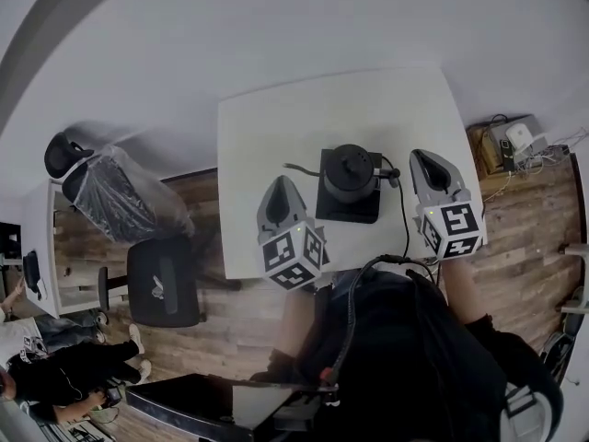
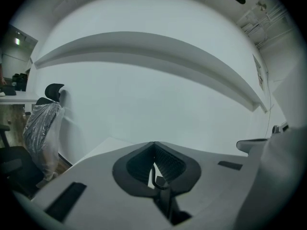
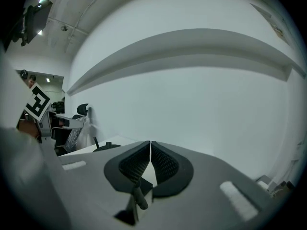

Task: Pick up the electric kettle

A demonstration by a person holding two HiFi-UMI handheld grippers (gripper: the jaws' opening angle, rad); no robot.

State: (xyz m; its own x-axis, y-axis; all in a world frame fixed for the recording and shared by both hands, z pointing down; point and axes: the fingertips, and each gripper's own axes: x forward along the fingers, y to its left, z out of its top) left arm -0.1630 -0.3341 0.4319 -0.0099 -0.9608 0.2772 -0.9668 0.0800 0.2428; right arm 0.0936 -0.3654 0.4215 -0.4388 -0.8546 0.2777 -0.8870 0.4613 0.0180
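Black kettle [image 1: 351, 172] between left tongs [image 1: 279, 191], right tongs [image 1: 429, 165].

Open room flanks the kettle [image 1: 350, 171], which stands on its black base [image 1: 336, 212] near the front edge of the white surface [image 1: 304, 118]. The left tongs [image 1: 281, 182] fill the gap on one side and the right tongs [image 1: 425, 157] the gap on the other. A black cord [image 1: 403, 219] trails down between the base and the right tongs. Beyond the kettle, the surface runs bare to the white wall [image 1: 276, 26], which closes off the far side.
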